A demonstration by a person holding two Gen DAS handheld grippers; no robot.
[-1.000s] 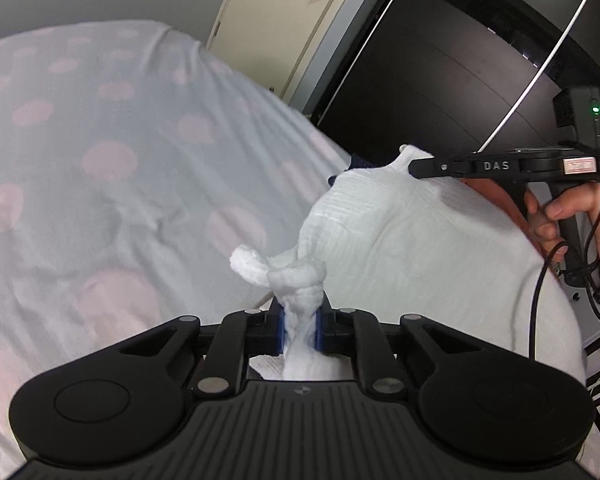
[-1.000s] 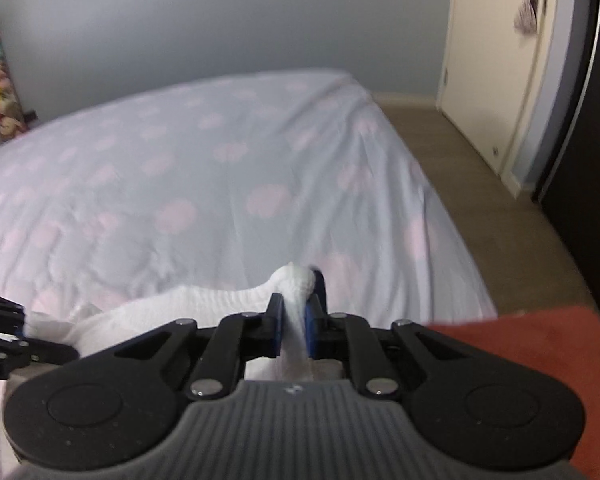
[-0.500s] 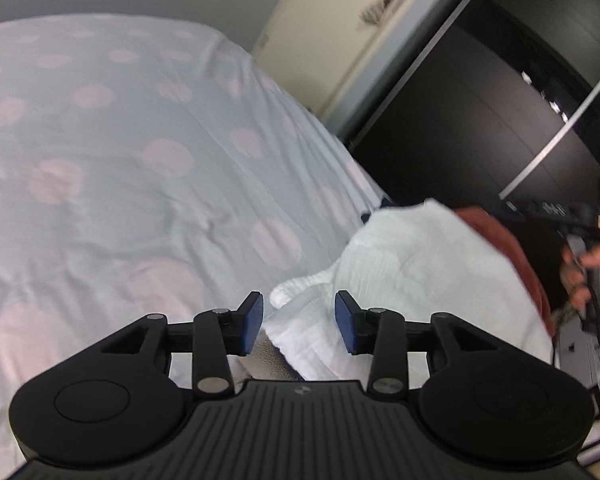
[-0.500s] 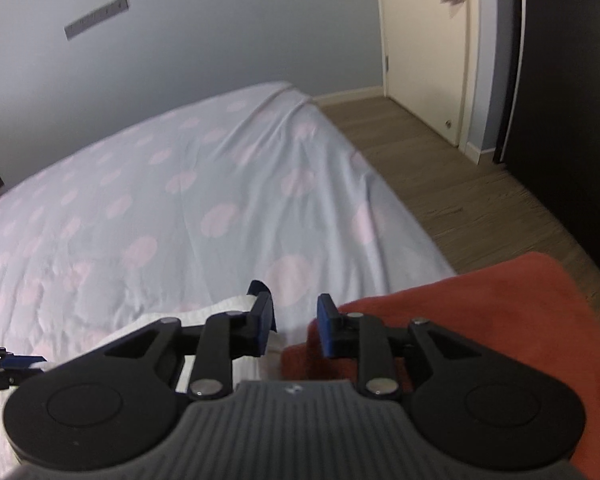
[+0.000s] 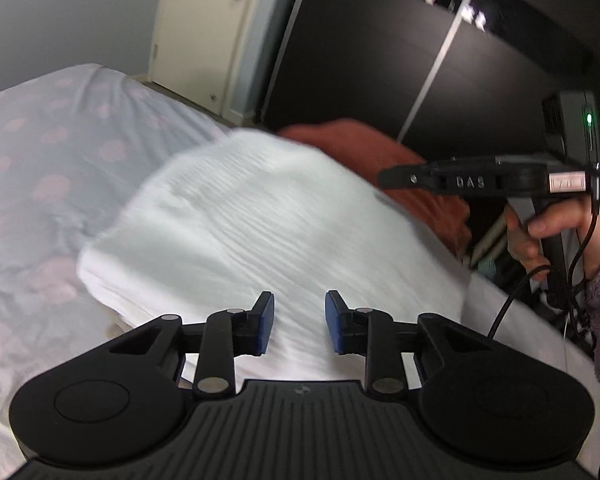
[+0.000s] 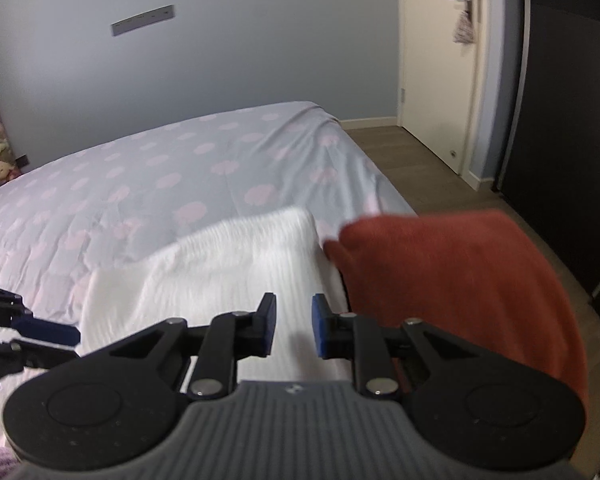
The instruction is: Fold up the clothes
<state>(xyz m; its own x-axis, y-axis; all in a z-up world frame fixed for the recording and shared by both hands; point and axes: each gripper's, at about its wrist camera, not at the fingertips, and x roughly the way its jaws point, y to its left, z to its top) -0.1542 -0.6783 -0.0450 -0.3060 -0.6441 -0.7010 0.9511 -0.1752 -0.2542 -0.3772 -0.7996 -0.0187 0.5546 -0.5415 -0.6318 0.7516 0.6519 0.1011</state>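
White garment [image 5: 260, 216]: folded, ribbed crinkle-weave cloth lying flat on the bed's near corner, its long axis running from the grippers toward the far bed edge, outline smeared by motion blur and near end hidden behind the gripper bodies. Rust-red cloth [image 6: 460, 272], soft and napped, just beside it on the right, cut off below. Left gripper [image 5: 299, 322] and right gripper [image 6: 294, 326]: blue-padded jaws parted and closing, gripping nothing; grey bedsheet [image 6: 180, 168] with pink dots beneath.
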